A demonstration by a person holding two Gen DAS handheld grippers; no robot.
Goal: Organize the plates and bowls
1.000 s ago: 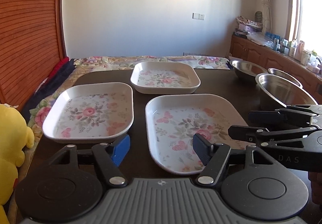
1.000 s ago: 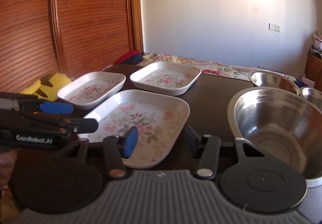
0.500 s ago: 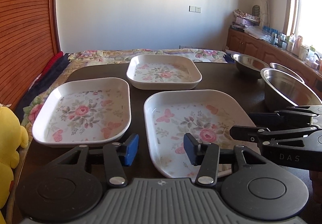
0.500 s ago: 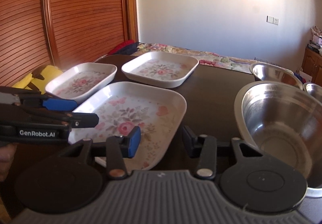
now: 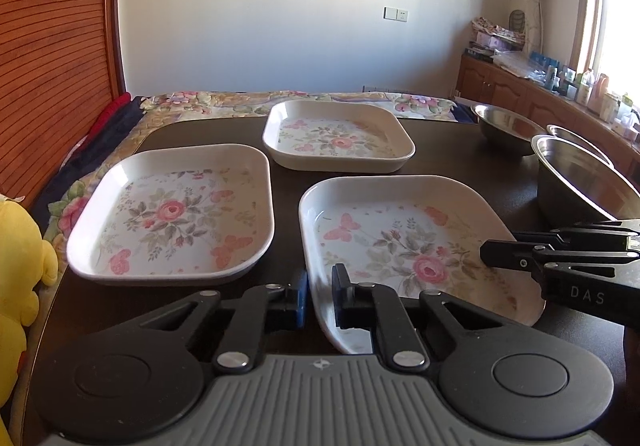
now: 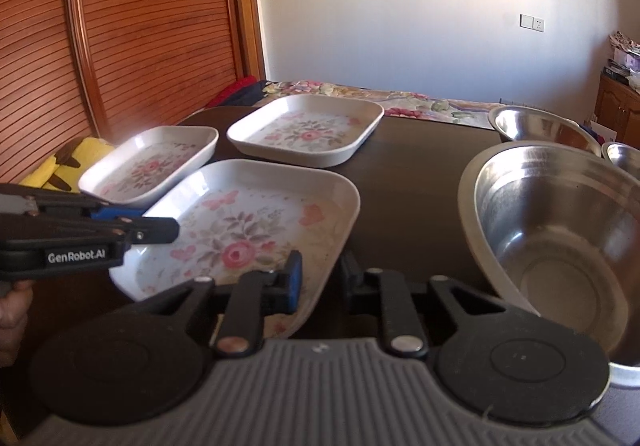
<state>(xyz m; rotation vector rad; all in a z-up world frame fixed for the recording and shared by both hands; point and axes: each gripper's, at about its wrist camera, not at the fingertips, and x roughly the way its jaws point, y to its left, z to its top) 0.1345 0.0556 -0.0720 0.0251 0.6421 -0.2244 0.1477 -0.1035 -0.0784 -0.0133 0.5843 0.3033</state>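
Three white floral rectangular plates lie on a dark table point(image 5: 448, 149). The nearest plate point(image 5: 404, 242) also shows in the right wrist view point(image 6: 248, 230). My left gripper point(image 5: 319, 302) is shut on this plate's near left rim. My right gripper point(image 6: 320, 280) is shut on its near right rim. A second plate point(image 5: 176, 213) lies to the left, a third plate point(image 5: 338, 135) farther back. Three steel bowls stand at the right: a large bowl point(image 6: 560, 246) close by, a second bowl point(image 6: 540, 127) behind it, and a third bowl point(image 6: 624, 157) at the frame edge.
A yellow plush toy point(image 5: 20, 266) sits off the table's left edge. A floral cloth point(image 5: 280, 99) covers the far end. A wooden slatted wall point(image 6: 140, 25) runs along the left. A counter with clutter point(image 5: 560, 85) stands at the right.
Both grippers moved in and closed their jaws onto the near rim of the nearest plate. They were open a second ago.
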